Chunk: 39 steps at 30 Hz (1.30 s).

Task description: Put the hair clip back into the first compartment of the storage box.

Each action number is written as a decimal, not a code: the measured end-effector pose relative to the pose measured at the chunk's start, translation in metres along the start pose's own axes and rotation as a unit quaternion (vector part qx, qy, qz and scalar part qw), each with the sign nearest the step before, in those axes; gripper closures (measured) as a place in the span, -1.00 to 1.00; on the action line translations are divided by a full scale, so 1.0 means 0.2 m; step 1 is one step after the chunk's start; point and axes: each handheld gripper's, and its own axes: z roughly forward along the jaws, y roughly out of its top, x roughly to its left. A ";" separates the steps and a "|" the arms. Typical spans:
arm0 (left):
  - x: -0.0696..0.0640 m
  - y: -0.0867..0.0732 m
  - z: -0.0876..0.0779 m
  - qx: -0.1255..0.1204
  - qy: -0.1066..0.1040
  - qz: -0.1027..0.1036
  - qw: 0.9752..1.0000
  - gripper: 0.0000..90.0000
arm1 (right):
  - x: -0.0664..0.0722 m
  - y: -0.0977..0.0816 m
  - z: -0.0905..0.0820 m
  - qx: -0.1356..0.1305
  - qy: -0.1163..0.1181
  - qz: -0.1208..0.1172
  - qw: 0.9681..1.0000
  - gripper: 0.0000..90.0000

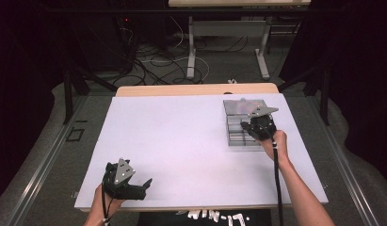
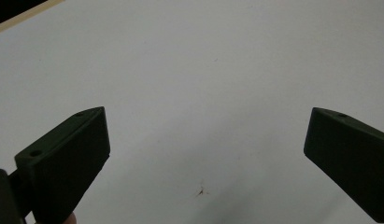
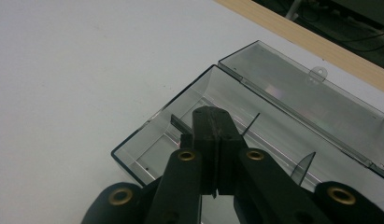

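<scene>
A clear plastic compartment box (image 1: 230,140) lies open at the right rear of the white table (image 1: 172,141), its lid (image 1: 238,106) folded back flat. In the right gripper view the box (image 3: 147,130) has thin upright dividers (image 3: 304,165) inside and its lid (image 3: 311,93) lies behind it. My right gripper (image 1: 252,126) hovers over the box, jaws pressed together. Its tips (image 3: 212,112) sit inside the box's near end, beside a small dark divider piece (image 3: 178,125); I cannot tell whether they touch it. My left gripper (image 1: 143,187) rests near the front left edge, open (image 2: 206,114), with bare table between its jaws.
A wooden strip (image 1: 196,89) runs along the table's far edge. Beyond it are cables on the floor and a desk frame (image 1: 229,42). A small reddish mark (image 2: 200,191) shows on the table surface under the left gripper.
</scene>
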 end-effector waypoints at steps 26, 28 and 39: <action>0.01 0.00 0.00 0.001 0.005 0.007 1.000 -0.99 | -0.05 0.00 0.11 0.007 -0.005 0.014 1.000 1.00; 0.01 0.00 0.00 0.001 0.004 0.006 1.000 -0.99 | -0.05 0.00 0.12 0.008 -0.008 0.016 1.000 1.00; 0.01 0.00 0.00 0.004 0.002 0.005 1.000 -0.99 | -0.04 0.00 0.18 0.015 -0.008 0.018 1.000 1.00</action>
